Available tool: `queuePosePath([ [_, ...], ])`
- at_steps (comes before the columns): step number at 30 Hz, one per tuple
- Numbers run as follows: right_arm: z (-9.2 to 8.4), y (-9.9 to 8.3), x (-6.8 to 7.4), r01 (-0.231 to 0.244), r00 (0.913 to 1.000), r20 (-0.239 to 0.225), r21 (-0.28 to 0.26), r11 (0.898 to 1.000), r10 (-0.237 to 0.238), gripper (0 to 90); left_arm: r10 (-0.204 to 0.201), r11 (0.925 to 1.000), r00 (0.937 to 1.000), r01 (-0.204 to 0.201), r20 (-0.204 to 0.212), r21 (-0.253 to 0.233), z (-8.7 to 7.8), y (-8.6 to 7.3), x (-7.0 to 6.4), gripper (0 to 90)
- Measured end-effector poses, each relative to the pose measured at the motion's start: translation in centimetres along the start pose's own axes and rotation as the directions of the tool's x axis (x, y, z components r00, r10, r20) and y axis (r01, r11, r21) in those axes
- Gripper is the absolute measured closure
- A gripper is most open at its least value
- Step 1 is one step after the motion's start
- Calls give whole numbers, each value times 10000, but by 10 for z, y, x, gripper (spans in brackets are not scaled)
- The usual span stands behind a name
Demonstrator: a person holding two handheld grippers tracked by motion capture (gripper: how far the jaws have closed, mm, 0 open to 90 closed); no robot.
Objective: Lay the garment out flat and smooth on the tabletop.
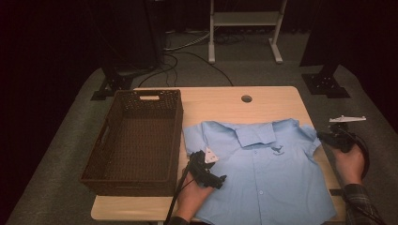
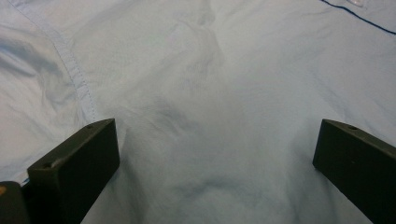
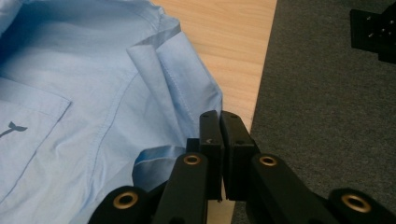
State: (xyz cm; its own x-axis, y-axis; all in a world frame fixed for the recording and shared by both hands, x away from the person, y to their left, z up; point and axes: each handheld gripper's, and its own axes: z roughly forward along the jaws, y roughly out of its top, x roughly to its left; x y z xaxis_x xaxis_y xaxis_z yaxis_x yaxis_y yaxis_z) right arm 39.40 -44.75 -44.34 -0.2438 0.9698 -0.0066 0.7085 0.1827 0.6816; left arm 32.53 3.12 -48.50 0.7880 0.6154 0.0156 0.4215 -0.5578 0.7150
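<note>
1. I see a light blue short-sleeved shirt (image 1: pixel 267 173) lying front-up and spread flat on the wooden table (image 1: pixel 225 105), to the right of a dark brown woven basket (image 1: pixel 136 140). Its hem runs past the table's near edge and is cut off at the bottom of the high view.
2. My left gripper (image 1: pixel 205 161) sits low over the shirt's left chest area, beside its left sleeve. In the left gripper view its jaws stand wide apart, released, with bare wrinkled cloth and a stitched seam between them. I cannot tell whether the tips press into the fabric, since their ends are cut off at the frame's edges.
3. My right gripper (image 3: pixel 219 135) is at the shirt's right sleeve (image 3: pixel 187 88), near the right edge of the table. In the right gripper view its jaws are clenched together, pad against pad.
4. A fold of blue sleeve cloth curls just to the left of those closed jaws. The tips hide the contact point, so I cannot make out whether any fabric is pinched between them.
5. The small dark emblem (image 1: pixel 278 150) on the chest pocket is too small to read; in the right gripper view it is cut off at the left edge.
6. The room behind the table is dark; I can pick out a white frame's (image 1: pixel 246 28) legs and some cables (image 1: pixel 187 51) on the grey floor.
</note>
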Motion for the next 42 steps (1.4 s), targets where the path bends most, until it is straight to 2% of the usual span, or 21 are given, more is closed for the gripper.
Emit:
queuePosePath([
  [4, -1, -1, -2, 3, 9998, 175, -8, 10000, -3, 863, 1, 10000, 10000, -1, -1, 1, 0, 0, 0, 0],
  [8, -5, -1, -4, -65, 9997, 248, -291, 9996, 72, 771, 0, 10000, 10000, 0, 1, 0, 0, 0, 0, 0],
  [16, -17, 3, 4, 256, 9995, 230, -841, 9961, -238, 458, 1, 10000, 10000, -1, 1, 2, 0, 0, 0, 0],
  [21, -24, 6, 11, 209, 9995, -214, -1249, 9919, -237, 288, 5, 10000, 10000, -5, 1, 6, 0, 0, 0, 0],
  [24, -28, 8, 20, 340, 9985, -380, -1333, 9905, -394, 182, 5, 10000, 10000, -5, 3, 7, 0, 0, 0, 0],
  [27, -31, 7, 32, 610, 9958, -589, -1465, 9873, -702, 145, 4, 10000, 10000, -4, 3, 7, 0, 0, 0, 0],
  [29, -31, 6, 40, 811, 9926, -769, -1564, 9844, -940, 78, 4, 10000, 10000, -4, 2, 11, 0, 0, 0, 0],
  [31, -32, 5, 48, 962, 9892, -952, -1542, 9833, -1117, 75, 6, 10000, 10000, -6, 4, 9, 0, 0, 0, 0],
  [33, -31, 4, 56, 1089, 9864, -1061, -1535, 9821, -1260, 5, 7, 10000, 10000, -7, 3, 11, 0, 0, 0, 0],
  [36, -31, 2, 68, 1301, 9822, -1150, -1555, 9792, -1488, 4, 5, 10000, 10000, -5, 2, 8, 0, 0, 0, 0],
  [39, -31, -1, 80, 1241, 9786, -1432, -1639, 9786, -1480, 0, 6, 10000, 10000, -6, 4, 10, 0, 0, 0, 0],
  [42, -28, -3, 91, 1498, 9726, -1554, -1504, 9772, -1730, 0, 6, 10000, 10000, -6, 5, 10, 0, 0, 0, 0],
])
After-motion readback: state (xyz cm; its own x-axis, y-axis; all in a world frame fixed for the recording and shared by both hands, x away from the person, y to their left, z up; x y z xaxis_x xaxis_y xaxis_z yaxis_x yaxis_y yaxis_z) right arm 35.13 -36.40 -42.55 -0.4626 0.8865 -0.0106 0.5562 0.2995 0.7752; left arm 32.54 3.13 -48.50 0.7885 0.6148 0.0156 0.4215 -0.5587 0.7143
